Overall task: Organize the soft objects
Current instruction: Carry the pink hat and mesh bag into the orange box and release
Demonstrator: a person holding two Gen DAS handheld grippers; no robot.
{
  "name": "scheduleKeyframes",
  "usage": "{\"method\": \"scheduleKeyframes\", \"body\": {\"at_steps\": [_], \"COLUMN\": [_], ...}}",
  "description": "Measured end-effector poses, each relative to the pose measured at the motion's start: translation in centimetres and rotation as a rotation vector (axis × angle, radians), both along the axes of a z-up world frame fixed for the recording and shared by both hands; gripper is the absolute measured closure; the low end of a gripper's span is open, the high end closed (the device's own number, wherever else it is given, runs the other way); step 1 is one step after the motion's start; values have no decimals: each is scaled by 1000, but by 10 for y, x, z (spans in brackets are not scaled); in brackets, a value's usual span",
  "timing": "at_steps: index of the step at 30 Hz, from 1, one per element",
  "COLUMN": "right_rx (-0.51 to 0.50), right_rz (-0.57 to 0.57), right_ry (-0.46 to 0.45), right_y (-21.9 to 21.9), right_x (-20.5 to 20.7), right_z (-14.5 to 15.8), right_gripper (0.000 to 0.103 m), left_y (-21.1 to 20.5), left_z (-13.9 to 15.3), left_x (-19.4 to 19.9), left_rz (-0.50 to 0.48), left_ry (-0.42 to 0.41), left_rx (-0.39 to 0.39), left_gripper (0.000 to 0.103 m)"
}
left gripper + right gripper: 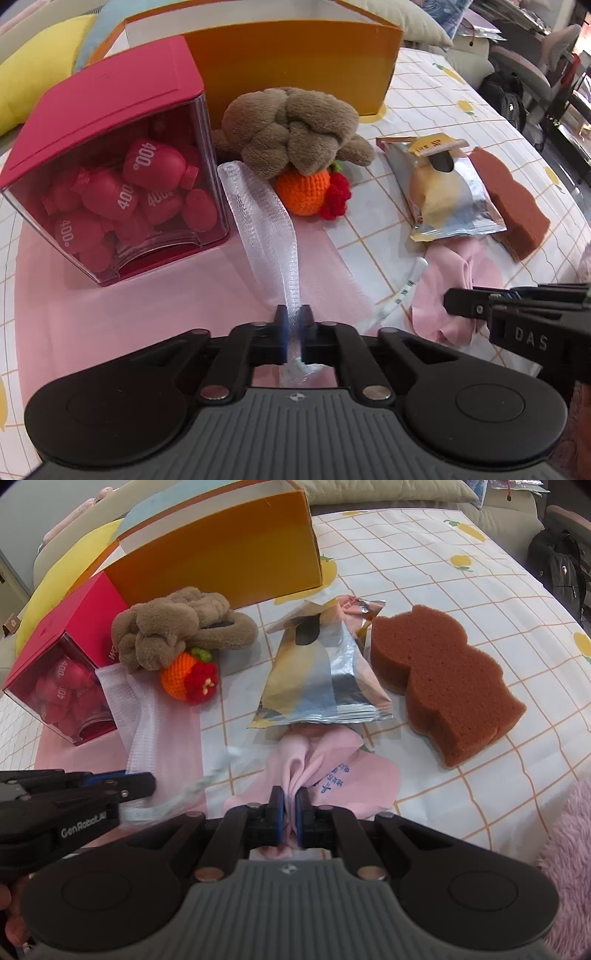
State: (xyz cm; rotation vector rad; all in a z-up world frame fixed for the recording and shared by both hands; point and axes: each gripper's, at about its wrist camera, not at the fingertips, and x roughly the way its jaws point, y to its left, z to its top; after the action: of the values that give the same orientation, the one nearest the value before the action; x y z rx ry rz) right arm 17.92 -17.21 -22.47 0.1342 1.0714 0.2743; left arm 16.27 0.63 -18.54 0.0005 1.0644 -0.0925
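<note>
My left gripper (293,317) is shut on a white mesh strip (266,206) that trails away toward the brown plush knot (291,129). The strip also shows in the right wrist view (144,716). My right gripper (289,799) is shut on a fold of pink cloth (321,760) with blue print, just in front of a foil snack bag (317,675). The right gripper also shows in the left wrist view (458,301) on the pink cloth (454,273). A crocheted orange with a red flower (188,679) lies under the brown plush knot (173,627). A brown sponge (439,679) lies on the right.
A red box with a clear front (107,177) full of small red bottles stands at the left. An open orange cardboard box (295,55) stands behind the plush. A foil bag (447,188) and the sponge (513,199) lie on the checked tablecloth (461,590). Pillows lie beyond.
</note>
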Motion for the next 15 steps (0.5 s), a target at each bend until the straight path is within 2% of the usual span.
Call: {"method": "scheduleKeyframes", "body": {"at_steps": [11,15], "right_rx": [35,53], "right_rz": [-7,3], "right_ry": [16,-13], "right_y": [-3,-2], "right_x": [0,-4], "right_z": [0,9], "right_gripper": [101,101], "left_y": [21,27], "left_z": [47,67], "left_x": [-45,-59], "left_rz": [-10,-13], "left_ry": [-118,-156], "left_rx": [-92,-103], "left_gripper": [102,102]}}
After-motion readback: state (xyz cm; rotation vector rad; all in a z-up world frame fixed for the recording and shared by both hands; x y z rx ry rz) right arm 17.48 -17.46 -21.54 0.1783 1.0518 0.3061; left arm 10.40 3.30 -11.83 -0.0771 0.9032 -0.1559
